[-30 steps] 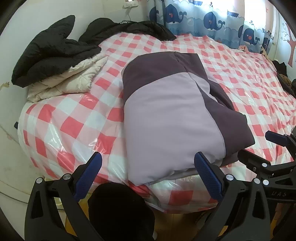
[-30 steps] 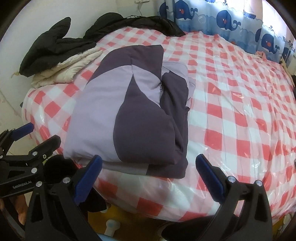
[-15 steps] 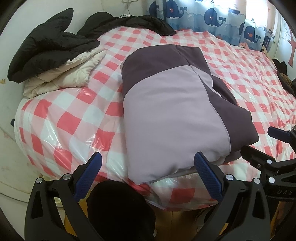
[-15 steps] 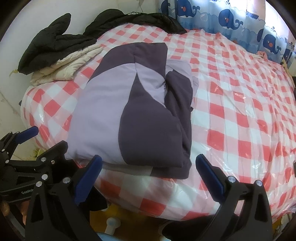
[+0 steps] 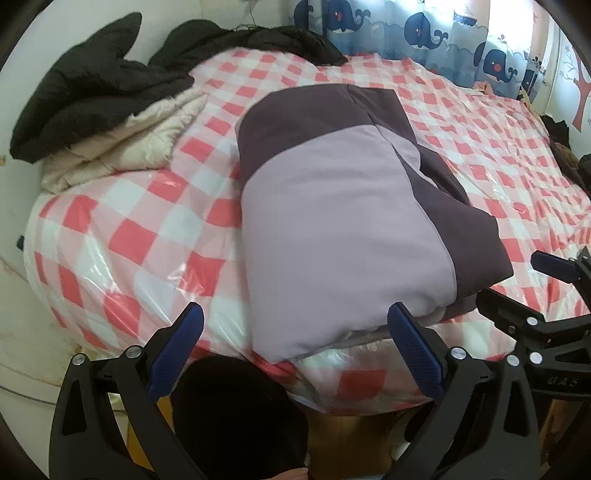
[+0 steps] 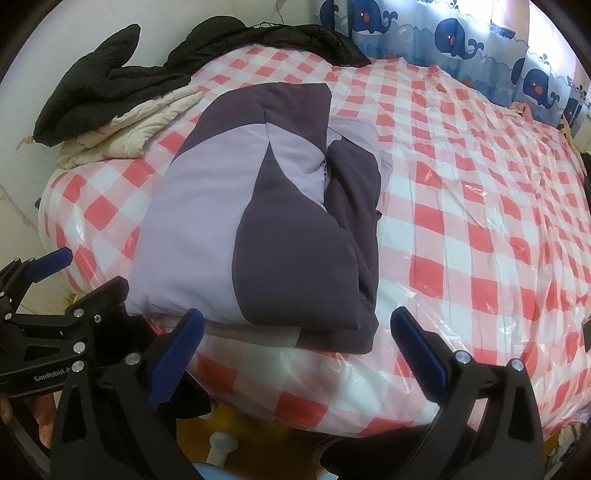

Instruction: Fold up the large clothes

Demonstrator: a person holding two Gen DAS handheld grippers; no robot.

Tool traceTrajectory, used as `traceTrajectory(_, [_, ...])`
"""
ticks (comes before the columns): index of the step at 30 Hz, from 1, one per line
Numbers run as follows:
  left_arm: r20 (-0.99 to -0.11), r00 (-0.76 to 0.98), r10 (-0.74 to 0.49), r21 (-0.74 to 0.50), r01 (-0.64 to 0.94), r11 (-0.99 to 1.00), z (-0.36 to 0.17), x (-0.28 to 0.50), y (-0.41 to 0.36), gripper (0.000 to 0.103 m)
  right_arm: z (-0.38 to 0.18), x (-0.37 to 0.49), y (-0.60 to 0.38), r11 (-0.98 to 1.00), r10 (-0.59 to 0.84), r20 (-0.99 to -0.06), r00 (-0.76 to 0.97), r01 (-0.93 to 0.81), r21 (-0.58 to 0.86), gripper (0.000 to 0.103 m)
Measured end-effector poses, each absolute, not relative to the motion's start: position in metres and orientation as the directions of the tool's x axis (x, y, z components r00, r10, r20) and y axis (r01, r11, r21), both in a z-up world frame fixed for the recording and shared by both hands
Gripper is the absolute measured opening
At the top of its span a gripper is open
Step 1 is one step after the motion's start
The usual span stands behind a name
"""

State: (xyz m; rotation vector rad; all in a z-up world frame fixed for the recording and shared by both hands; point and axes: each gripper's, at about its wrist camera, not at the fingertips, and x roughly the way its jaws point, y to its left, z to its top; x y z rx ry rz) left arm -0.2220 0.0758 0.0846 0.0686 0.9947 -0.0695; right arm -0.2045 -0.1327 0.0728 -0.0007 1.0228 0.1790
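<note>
A folded lilac and dark purple padded jacket (image 5: pixel 343 221) (image 6: pixel 258 229) lies near the front edge of a bed with a pink and white checked plastic cover (image 5: pixel 147 236) (image 6: pixel 461 258). My left gripper (image 5: pixel 295 332) hangs open just off the bed's edge, in front of the jacket's near hem, holding nothing. My right gripper (image 6: pixel 295 332) is open too, level with the jacket's dark right half and apart from it. In each wrist view the other gripper shows at the side: the right gripper's fingers (image 5: pixel 546 262), the left gripper's fingers (image 6: pixel 51 260).
A black padded coat (image 5: pixel 85 96) (image 6: pixel 99 88) lies on a cream quilted garment (image 5: pixel 122 147) (image 6: pixel 129 129) at the bed's far left corner. Another dark garment (image 5: pixel 258 40) sits at the head by the wall. Whale-print curtains (image 6: pixel 454 33) hang behind. The bed's right side is bare cover.
Both grippers have moved a little closer to the bed, so the jacket looks slightly larger. The jacket itself has not moved, and both grippers stay open.
</note>
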Motion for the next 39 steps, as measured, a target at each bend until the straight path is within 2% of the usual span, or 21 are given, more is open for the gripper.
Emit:
traceTrajectory(11, [-0.851,0.517,-0.095,-0.047,0.106,0.993,0.083,-0.22,0.077,0.096,0.07,-0.203,-0.135,0.987,0.141,-0.855,0.498,-0.14,0.081,0.097])
traceTrajectory(26, [-0.85,0.516,-0.108,-0.057,0.114,0.992,0.082,-0.219,0.075,0.096,0.07,-0.201,-0.132,0.99,0.116,-0.852,0.511,-0.129,0.057,0.097])
traceTrajectory(31, [-0.903,0.426,-0.057,-0.005,0.123,0.992,0.074,-0.208,0.07,0.096,0.07,-0.202,-0.13,0.991,0.106,-0.85,0.516,-0.126,0.047,0.097])
traceTrajectory(39, [-0.892,0.447,-0.063,-0.013,0.113,0.994,0.077,-0.21,0.071,0.096,0.07,-0.201,-0.128,0.991,0.1,-0.85,0.518,-0.125,0.04,0.097])
